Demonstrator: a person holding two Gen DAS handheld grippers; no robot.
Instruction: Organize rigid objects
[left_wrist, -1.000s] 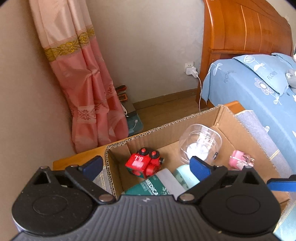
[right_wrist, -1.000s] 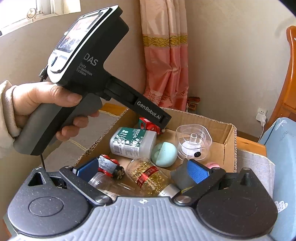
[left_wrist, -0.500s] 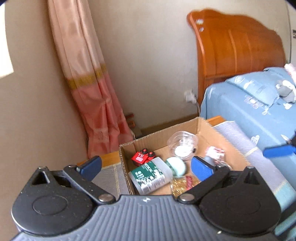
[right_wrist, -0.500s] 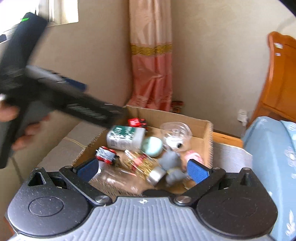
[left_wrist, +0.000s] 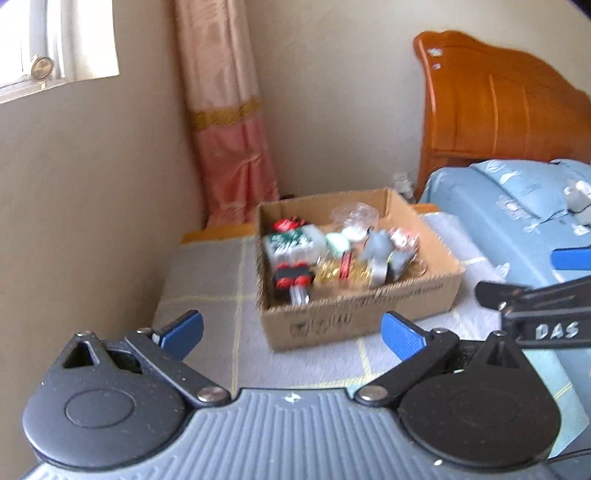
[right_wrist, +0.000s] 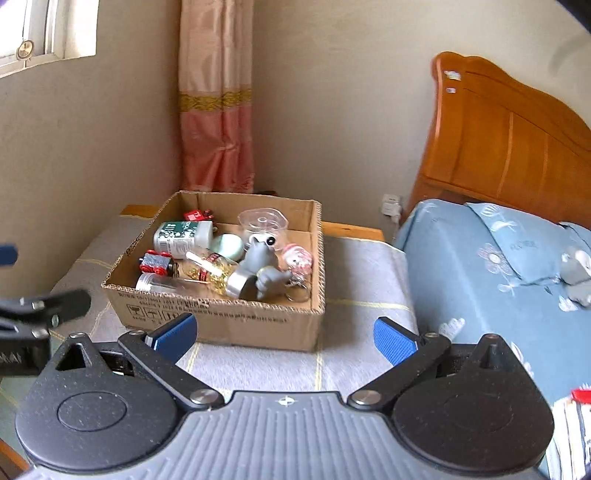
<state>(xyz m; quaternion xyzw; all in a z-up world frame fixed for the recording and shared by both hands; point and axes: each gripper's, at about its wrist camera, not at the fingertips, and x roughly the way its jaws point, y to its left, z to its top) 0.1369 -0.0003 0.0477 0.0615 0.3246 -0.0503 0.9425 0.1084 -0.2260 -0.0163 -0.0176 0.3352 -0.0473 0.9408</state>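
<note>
Both handheld grippers drawn back from the open brown cardboard box (right_wrist: 221, 310), which a second ago filled each view and now sits well apart from them on the grey checked cloth (right_wrist: 354, 273) of the low table. Left gripper (left_wrist: 291, 332): blue-padded fingers spread wide, nothing between them. Right gripper (right_wrist: 284, 334): likewise spread and empty. The box holds the rigid objects in a loose pile — a white bottle with a green label (right_wrist: 183, 233) on its side, a red and black toy vehicle (right_wrist: 157, 262), a clear jar of gold capsules with a red band (right_wrist: 207, 271), a pale green egg-shaped case (right_wrist: 229, 246), a grey animal figurine (right_wrist: 260, 258), a clear plastic cup (right_wrist: 262, 220), and a pink and white trinket (right_wrist: 297, 260). No item lies on the cloth outside the box. The withdrawal with empty fingers suggests the gathering stage is finished — or that a pause precedes sorting within the box.
</note>
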